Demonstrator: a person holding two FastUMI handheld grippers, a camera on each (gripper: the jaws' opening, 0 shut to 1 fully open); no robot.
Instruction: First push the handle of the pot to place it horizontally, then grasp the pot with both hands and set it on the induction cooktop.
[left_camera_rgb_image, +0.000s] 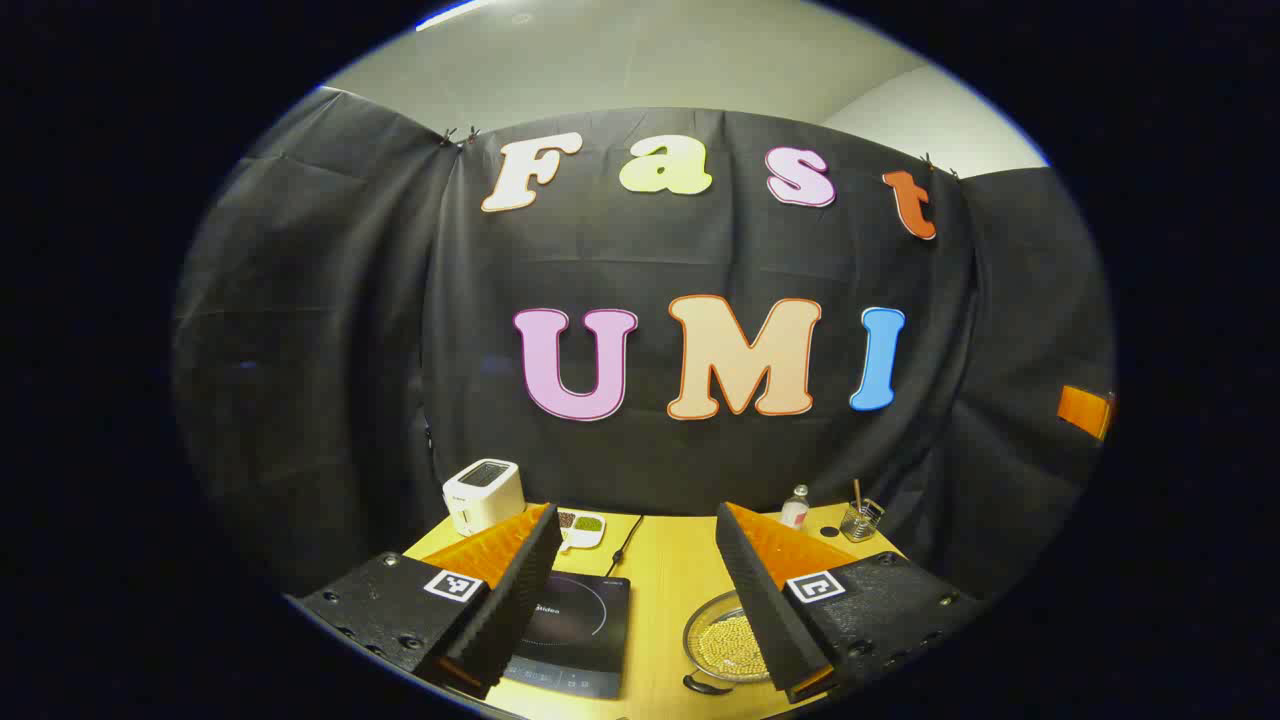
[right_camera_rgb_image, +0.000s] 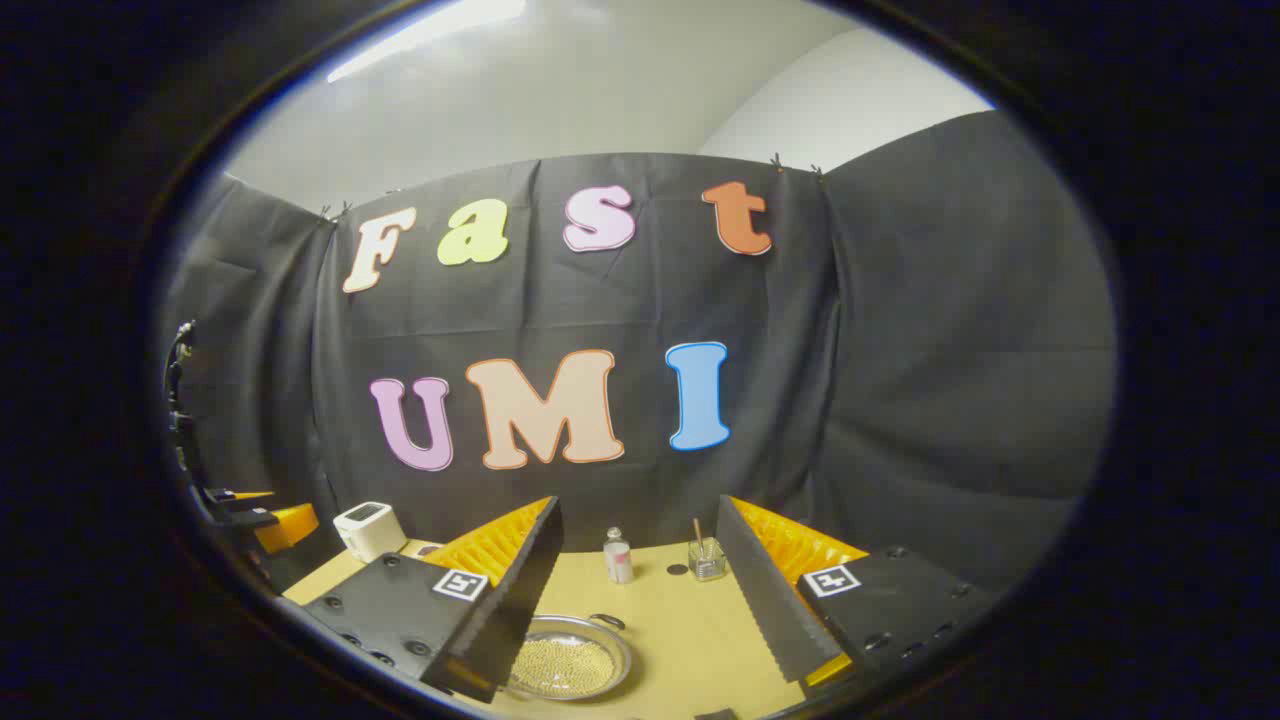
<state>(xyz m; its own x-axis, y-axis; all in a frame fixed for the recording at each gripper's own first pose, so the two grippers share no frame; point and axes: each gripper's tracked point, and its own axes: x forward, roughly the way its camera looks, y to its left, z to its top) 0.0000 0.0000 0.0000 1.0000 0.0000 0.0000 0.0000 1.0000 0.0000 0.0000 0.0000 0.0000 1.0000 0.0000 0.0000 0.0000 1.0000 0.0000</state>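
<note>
Left gripper view: left gripper (left_camera_rgb_image: 633, 590) spread empty above the cooktop (left_camera_rgb_image: 575, 630), pot (left_camera_rgb_image: 725, 645) just right, handle (left_camera_rgb_image: 705, 686) seemingly toward camera; right gripper (right_camera_rgb_image: 640, 600), also spread, hangs nearer over the pot (right_camera_rgb_image: 567, 657).

Little can be read here. The induction cooktop (left_camera_rgb_image: 590, 620) carries a short pale brand word near its back edge. The word's start is hidden behind a finger of the left gripper (left_camera_rgb_image: 636, 515), and the rest is too small to read with certainty. Small pale control symbols run along the cooktop's near edge, too blurred to make out.

Each finger of the left gripper bears a square black-and-white coded marker (left_camera_rgb_image: 452, 585) on its upper face, a pattern and not letters. The fingers of the right gripper (right_camera_rgb_image: 640, 505) bear coded squares (right_camera_rgb_image: 460, 583) of the same kind. No numbers can be read.
</note>
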